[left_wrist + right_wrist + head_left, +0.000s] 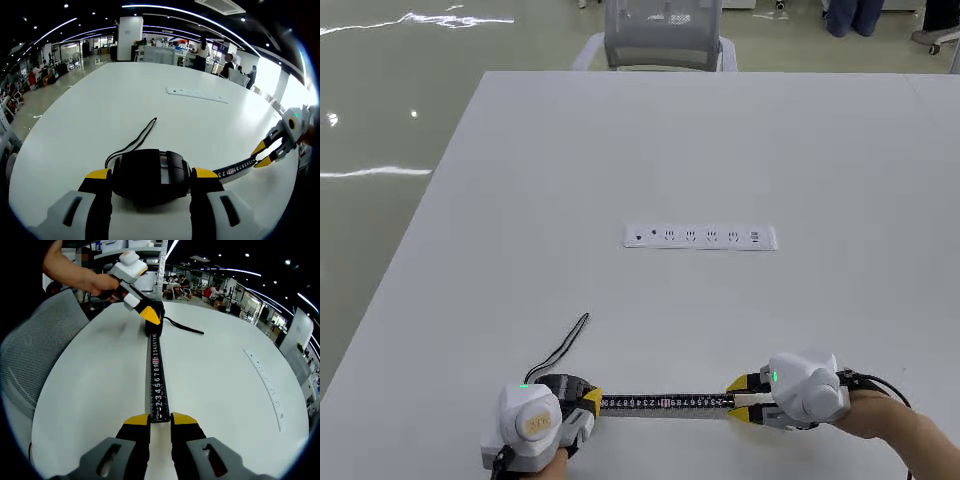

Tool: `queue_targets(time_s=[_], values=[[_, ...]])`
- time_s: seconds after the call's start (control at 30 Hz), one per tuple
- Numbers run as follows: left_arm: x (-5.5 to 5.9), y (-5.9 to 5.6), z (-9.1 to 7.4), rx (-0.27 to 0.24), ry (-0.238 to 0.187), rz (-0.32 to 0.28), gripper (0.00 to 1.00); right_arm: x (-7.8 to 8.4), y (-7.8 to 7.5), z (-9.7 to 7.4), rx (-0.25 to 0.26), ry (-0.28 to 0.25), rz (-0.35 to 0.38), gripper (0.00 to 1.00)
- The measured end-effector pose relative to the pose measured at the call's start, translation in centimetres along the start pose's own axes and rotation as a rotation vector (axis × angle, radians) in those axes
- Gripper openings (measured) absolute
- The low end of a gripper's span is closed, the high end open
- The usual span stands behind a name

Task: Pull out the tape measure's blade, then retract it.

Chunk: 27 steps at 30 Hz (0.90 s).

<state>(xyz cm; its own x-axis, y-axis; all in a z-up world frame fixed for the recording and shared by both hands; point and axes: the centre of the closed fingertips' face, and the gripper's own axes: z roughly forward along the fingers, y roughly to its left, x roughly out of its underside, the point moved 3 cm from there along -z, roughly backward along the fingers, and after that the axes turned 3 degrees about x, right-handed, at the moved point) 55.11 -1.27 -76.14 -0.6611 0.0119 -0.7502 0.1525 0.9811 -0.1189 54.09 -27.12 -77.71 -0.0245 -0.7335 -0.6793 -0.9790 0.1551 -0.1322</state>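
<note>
A black tape measure case (pixel 150 172) sits on the white table, clamped between the yellow-tipped jaws of my left gripper (pixel 150 175), which shows at the lower left of the head view (pixel 582 402). Its black blade (pixel 665 403) with white numbers runs flat along the table to my right gripper (pixel 745 398). In the right gripper view the blade (pixel 158 385) ends between the jaws of my right gripper (pixel 160 418), shut on its tip. A black wrist strap (pixel 563 345) trails from the case toward the table's middle.
A white power strip (pixel 700 237) lies mid-table, beyond the tape. A grey mesh chair (pixel 663 35) stands at the far edge. The near table edge is close below both grippers. People stand in the office background (pixel 202 49).
</note>
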Motion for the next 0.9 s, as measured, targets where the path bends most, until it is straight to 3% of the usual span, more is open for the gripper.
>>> queue_targets(time_s=[0.9], values=[[0.0,0.3,0.1,0.030,0.003,-0.009,0.60,-1.3,0.0,0.8,-0.013,-0.004,-0.018,0.14]])
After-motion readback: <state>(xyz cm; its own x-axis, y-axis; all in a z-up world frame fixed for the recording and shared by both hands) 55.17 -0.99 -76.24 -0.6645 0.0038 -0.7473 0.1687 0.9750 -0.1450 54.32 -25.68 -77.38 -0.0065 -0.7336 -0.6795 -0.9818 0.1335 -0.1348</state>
